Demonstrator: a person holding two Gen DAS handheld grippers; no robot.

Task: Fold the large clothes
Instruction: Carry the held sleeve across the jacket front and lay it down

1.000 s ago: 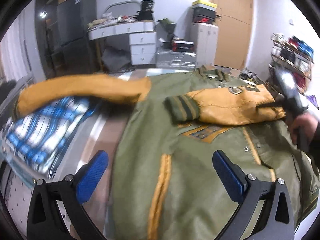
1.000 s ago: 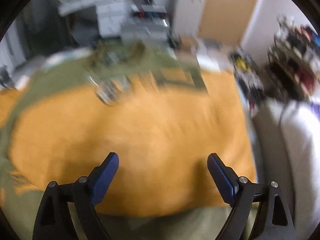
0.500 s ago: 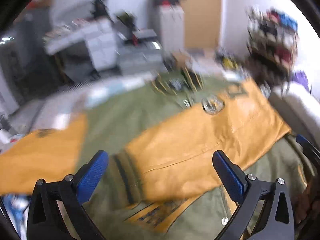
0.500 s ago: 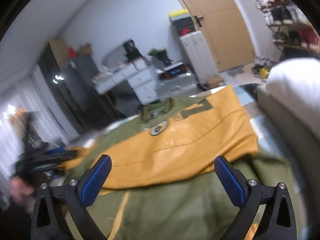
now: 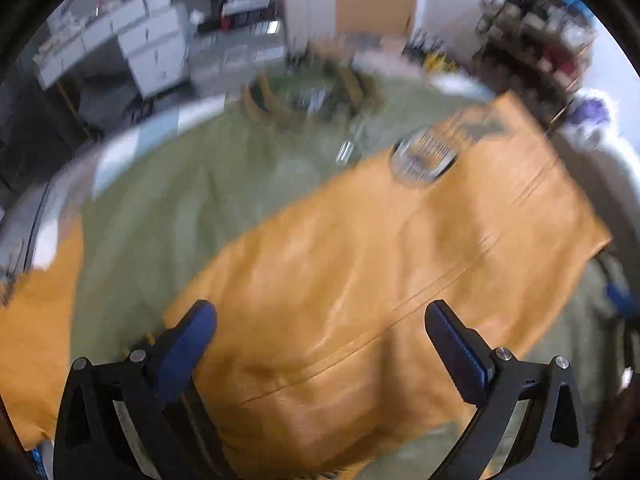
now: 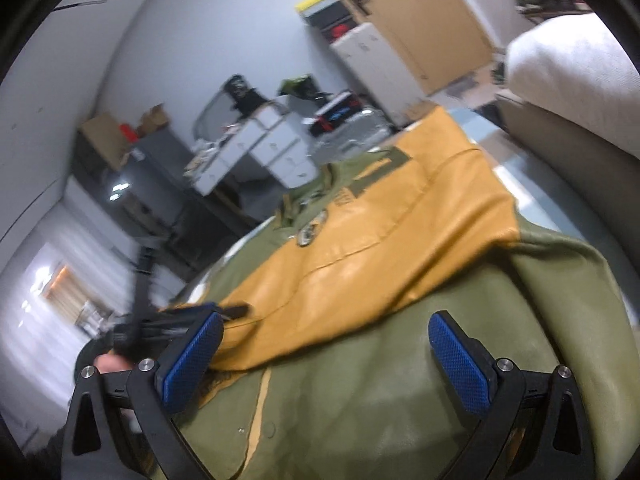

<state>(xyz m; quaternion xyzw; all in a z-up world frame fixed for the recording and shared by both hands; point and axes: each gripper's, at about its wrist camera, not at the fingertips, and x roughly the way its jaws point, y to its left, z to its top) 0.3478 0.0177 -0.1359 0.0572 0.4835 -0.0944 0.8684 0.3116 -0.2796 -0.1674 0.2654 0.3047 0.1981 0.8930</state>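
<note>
An olive-green jacket (image 5: 168,184) with mustard-yellow sleeves lies spread on the table. One yellow sleeve (image 5: 380,264) is folded across its chest; the other yellow sleeve (image 5: 36,320) lies out at the left. My left gripper (image 5: 320,340) is open and empty, close above the folded sleeve. My right gripper (image 6: 324,352) is open and empty above the green body (image 6: 400,400), with the folded sleeve (image 6: 380,240) just beyond it. The left gripper (image 6: 192,316) shows in the right wrist view, held by a hand at the sleeve's cuff end.
White drawers (image 6: 264,148) with clutter, a white cabinet (image 6: 372,60) and a wooden door (image 6: 432,12) stand behind the table. A white cushion (image 6: 572,80) lies to the right. Shelves with shoes (image 5: 540,20) stand at the far right.
The left gripper has swung right and come down close over the folded yellow sleeve. The right gripper has pulled back off the sleeve and tilted, now over the green body.
</note>
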